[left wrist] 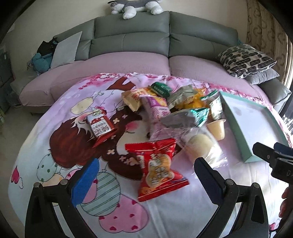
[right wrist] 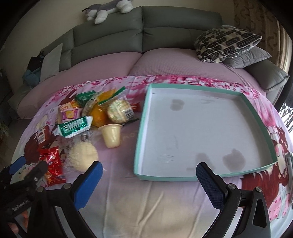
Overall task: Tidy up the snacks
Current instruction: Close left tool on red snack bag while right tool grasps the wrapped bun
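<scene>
A pile of snack packets lies on a cartoon-print cloth. A red snack bag lies nearest, between the open fingers of my left gripper, which hovers just above it. A small red-and-white carton lies to the left. A cream pudding cup and a round bun in clear wrap lie to the right. The empty teal-rimmed tray sits right of the pile. My right gripper is open and empty at the tray's near left corner.
A grey sofa with a mauve cover stands behind the cloth. Patterned cushions lie at the right end, a pale cushion at the left. A plush dog lies on the sofa back. The right gripper shows at the left wrist view's right edge.
</scene>
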{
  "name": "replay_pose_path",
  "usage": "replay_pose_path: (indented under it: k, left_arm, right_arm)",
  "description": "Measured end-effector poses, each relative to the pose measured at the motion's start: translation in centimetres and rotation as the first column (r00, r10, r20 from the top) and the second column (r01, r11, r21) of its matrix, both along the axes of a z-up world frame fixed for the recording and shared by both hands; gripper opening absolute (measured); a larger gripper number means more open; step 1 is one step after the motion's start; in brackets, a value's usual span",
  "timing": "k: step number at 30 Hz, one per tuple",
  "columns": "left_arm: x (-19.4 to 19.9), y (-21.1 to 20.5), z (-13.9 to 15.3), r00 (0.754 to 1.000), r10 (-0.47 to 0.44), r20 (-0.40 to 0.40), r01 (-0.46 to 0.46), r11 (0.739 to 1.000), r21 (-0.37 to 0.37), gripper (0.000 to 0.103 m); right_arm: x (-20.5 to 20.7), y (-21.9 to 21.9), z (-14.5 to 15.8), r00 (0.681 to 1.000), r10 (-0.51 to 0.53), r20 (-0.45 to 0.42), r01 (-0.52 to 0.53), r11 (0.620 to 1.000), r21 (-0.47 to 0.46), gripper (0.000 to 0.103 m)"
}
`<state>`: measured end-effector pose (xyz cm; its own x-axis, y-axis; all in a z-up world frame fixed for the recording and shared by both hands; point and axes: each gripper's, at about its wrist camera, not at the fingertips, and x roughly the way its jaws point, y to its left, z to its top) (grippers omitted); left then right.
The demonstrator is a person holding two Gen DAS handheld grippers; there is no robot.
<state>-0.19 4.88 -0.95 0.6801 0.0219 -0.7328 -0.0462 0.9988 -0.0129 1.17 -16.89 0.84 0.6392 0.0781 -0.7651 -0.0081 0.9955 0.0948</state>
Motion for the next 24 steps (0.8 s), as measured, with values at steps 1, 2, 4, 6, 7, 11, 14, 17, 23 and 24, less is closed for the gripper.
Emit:
replay_pose_path:
  k: [1, 2, 4, 6, 7, 11, 14, 17, 23, 24]
  left_arm:
    - [0.1, 0.2, -0.2, 1.0, 0.003, -0.006, -0.003, 1.0, 0.003, 0.103]
    - [0.1, 0.4, -0.4, 1.0, 0.004, -0.009, -0.004, 1.0, 0.006, 0.103]
    - [0.4, 0.6, -0.9, 1.0, 0.006, -0.018, -0.005, 1.0, 0.011, 0.103]
    - [0.5, 0.6, -1.2, 0.999, 0.005, -0.036, -0.004, 1.0, 0.015, 0.103]
    - [0.6, 0.8, -1.3, 0.999, 0.003, -0.039, -0.003, 1.0, 0.007, 0.103]
    - [0.6, 1.0, -1.6, 0.999, 0.005, -0.045, -0.006, 1.0, -0.016, 0.103]
    - [0.9, 1.1, -1.8, 0.999, 0.013, -0.04, -0.013, 1.0, -0.016, 0.103]
    - [1.1, 1.1, -2.0, 0.999, 0.001, -0.035, -0.002, 0.999, -0.038, 0.103]
    - [1.4, 0.8, -2.4, 0.999, -0.007, -0.032, 0.006, 1.0, -0.025, 0.103]
    - [1.4, 0.9, -2.4, 1.0, -0.006, -0.031, 0.005, 1.0, -0.027, 0.103]
  right_arm:
    - [0.1, 0.4, 0.0, 1.0, 0.01, -0.002, -0.01, 1.0, 0.003, 0.103]
    - [0.2, 0.8, -0.1, 1.0, 0.022, -0.004, -0.022, 1.0, 0.007, 0.103]
    - [0.2, 1.6, -0.1, 0.999, 0.051, -0.007, -0.051, 0.998, 0.024, 0.103]
    - [0.4, 2.4, -0.1, 0.997, 0.076, -0.005, -0.076, 0.997, 0.033, 0.103]
    - [0.5, 2.8, 0.0, 0.996, 0.087, -0.003, -0.087, 0.995, 0.042, 0.103]
    - [1.2, 4.2, -0.4, 0.991, 0.132, -0.006, -0.131, 0.989, 0.066, 0.103]
    - [2.1, 5.2, -0.9, 0.987, 0.161, -0.007, -0.16, 0.984, 0.075, 0.103]
    - [3.1, 6.0, -1.4, 0.982, 0.188, -0.014, -0.185, 0.977, 0.107, 0.103]
    - [3.9, 8.0, -2.8, 0.97, 0.239, -0.053, -0.232, 0.966, 0.115, 0.103]
    - [4.0, 8.4, -2.9, 0.968, 0.245, -0.056, -0.238, 0.965, 0.106, 0.103]
